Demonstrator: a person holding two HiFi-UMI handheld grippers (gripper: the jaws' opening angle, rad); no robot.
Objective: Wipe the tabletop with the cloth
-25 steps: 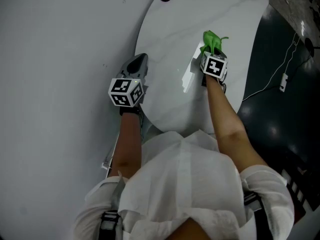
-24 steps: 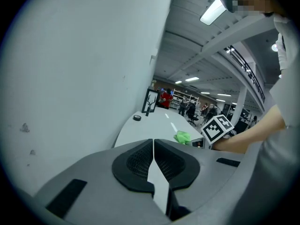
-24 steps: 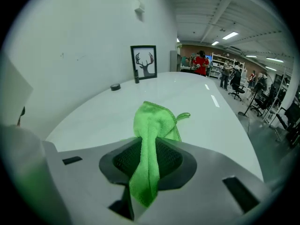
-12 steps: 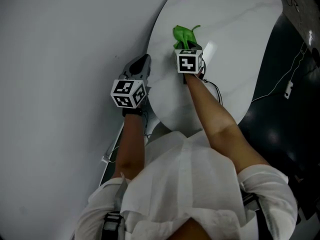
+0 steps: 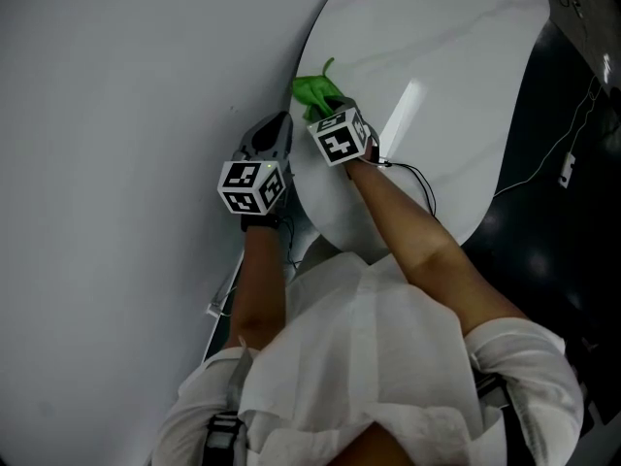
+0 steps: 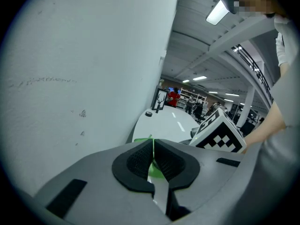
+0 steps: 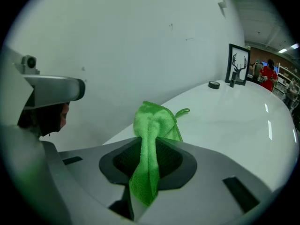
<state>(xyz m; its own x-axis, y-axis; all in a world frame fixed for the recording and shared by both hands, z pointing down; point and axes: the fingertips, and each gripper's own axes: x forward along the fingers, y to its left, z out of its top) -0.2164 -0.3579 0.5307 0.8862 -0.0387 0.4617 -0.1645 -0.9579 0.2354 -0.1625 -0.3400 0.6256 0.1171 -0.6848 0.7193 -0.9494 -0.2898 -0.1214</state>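
Your right tongs (image 5: 325, 110) are clamped on the cloth (image 5: 315, 92), bunched at the worktop (image 5: 437, 56) edge by the wall (image 5: 116, 85); your left tongs (image 5: 270, 134) hang closed and empty just off that edge, so sweeping past it risks dragging the cloth off or clipping them.

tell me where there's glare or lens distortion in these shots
Head view: a bright light streak glares off the white tabletop near the green cloth. Left gripper view: fisheye bending, black corners, blown-out ceiling lamps. Right gripper view: same fisheye curve, reflections on the tabletop, cloth sharp.
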